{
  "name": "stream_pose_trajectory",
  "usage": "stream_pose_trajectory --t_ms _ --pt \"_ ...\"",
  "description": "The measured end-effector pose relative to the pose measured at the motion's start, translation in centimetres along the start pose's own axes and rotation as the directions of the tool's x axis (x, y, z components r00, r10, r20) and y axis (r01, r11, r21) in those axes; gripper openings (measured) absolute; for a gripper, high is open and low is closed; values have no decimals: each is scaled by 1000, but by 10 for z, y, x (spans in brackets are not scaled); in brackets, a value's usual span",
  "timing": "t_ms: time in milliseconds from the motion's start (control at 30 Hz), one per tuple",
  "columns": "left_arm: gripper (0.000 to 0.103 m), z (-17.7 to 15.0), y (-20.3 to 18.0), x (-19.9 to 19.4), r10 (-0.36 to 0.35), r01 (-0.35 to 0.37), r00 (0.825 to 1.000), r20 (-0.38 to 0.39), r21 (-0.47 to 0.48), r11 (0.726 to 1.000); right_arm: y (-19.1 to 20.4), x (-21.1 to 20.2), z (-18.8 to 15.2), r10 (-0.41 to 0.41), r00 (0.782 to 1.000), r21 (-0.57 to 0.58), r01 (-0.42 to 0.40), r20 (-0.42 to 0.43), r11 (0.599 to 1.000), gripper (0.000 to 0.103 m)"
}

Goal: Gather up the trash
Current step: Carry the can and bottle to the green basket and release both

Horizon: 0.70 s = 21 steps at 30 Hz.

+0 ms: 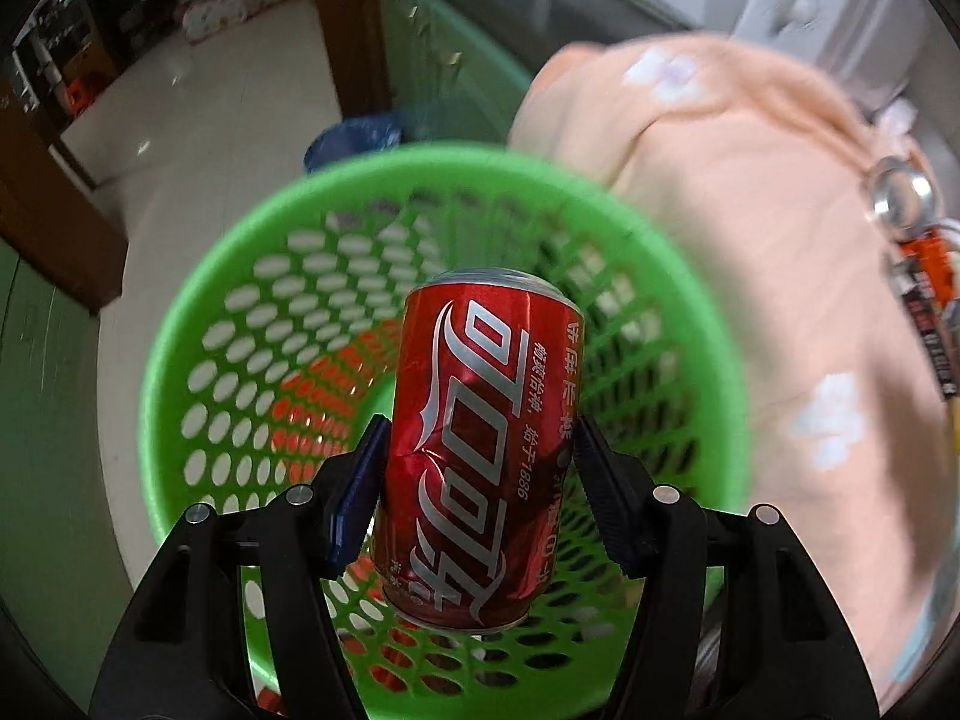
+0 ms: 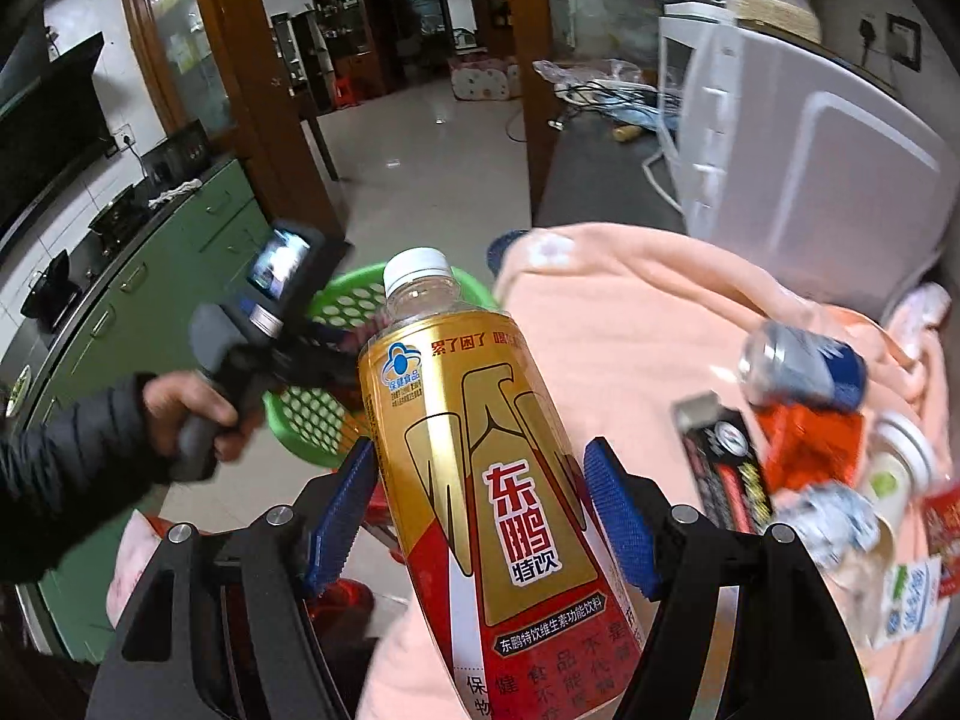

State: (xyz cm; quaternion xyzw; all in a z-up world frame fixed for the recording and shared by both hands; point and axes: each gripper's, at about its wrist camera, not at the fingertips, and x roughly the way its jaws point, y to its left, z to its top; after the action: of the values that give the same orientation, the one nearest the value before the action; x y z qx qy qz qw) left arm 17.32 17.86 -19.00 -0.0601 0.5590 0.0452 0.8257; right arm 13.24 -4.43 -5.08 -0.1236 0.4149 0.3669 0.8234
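Red aluminium, dented near its lower half and printed with silver Chinese script, the cola can (image 1: 480,450) sits clamped between the pads of the left gripper (image 1: 477,450), hanging over the mouth of a green perforated basket (image 1: 198,324) whose bottom already shows something red through the holes. Across from it, the right gripper (image 2: 480,474) grips a gold-and-red drink bottle (image 2: 480,480) with a white cap, jaws pressed on its label. A peach blanket (image 2: 630,360) lies beside the basket, strewn with more litter: a blue-and-silver can (image 2: 804,366), a black box (image 2: 726,468), a red wrapper (image 2: 810,444). A person's hand (image 2: 180,414) in a dark sleeve holds the left gripper's handle.
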Motion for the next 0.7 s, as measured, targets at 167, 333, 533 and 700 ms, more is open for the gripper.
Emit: stream_pose_trajectory --t_ms 167,333,533,700 --pt "61 -1 2 33 22 -23 997 -76 -12 1000 9 21 8 22 1000 18 -21 -21 1000 68" --pt "63 -3 1 48 25 -30 994 -108 -42 999 16 29 9 32 999 24 -32 -33 999 68" --pt "70 -15 9 48 11 -17 996 -93 -72 997 15 36 14 38 999 34 -37 -31 999 68" --pt "70 -24 27 25 18 -21 999 -41 -88 996 13 43 21 47 999 41 -46 -24 998 68"
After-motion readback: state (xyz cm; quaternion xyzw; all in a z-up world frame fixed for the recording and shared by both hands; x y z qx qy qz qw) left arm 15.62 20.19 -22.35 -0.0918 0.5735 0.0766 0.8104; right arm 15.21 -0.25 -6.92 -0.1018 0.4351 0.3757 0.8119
